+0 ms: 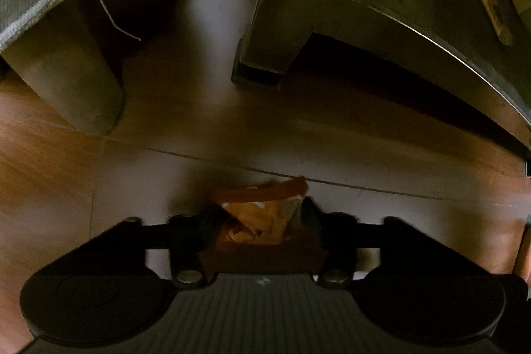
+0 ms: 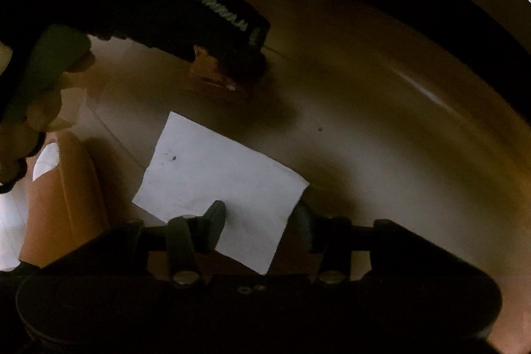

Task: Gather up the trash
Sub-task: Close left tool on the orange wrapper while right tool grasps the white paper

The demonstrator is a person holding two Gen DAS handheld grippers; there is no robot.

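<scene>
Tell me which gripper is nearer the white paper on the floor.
Right. The right gripper has its jaws straddling the near edge of the white paper. The left gripper is beyond the paper's far edge, at the orange wrapper.

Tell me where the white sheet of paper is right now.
In the right wrist view the white paper lies flat on the floor, lower centre, its near edge between the right claw's fingers.

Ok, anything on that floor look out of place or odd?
Yes, litter: a crumpled orange snack wrapper lies on the tiled floor between the left gripper fingers, and a flat white paper sheet lies under the right gripper. Nothing spilled.
</scene>
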